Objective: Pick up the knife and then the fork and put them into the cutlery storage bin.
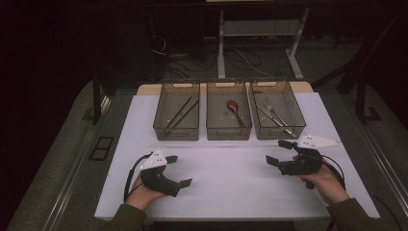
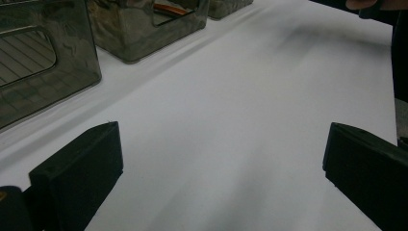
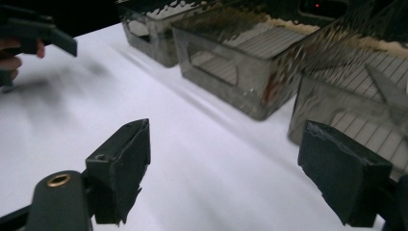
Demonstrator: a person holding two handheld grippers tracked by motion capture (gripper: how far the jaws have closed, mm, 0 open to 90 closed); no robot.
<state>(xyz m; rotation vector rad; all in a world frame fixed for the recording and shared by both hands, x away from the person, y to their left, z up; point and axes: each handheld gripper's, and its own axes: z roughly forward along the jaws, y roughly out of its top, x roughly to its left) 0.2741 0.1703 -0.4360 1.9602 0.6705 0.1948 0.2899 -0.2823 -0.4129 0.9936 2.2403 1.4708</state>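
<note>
1. Bare white table (image 1: 221, 178) is lying open between the left gripper (image 1: 179, 169) and right gripper (image 1: 279, 153); nothing is standing between them.
2. Three bins (image 1: 228, 132) are walling off the far edge, side by side; narrow gaps are separating them.

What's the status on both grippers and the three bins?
Left gripper open, empty. Right gripper open, empty. Three bins hold utensils. White table between unobstructed.

Three bins (image 1: 228, 109) in row behind hand-held grippers (image 1: 179, 171) on table (image 1: 226, 187).
</note>
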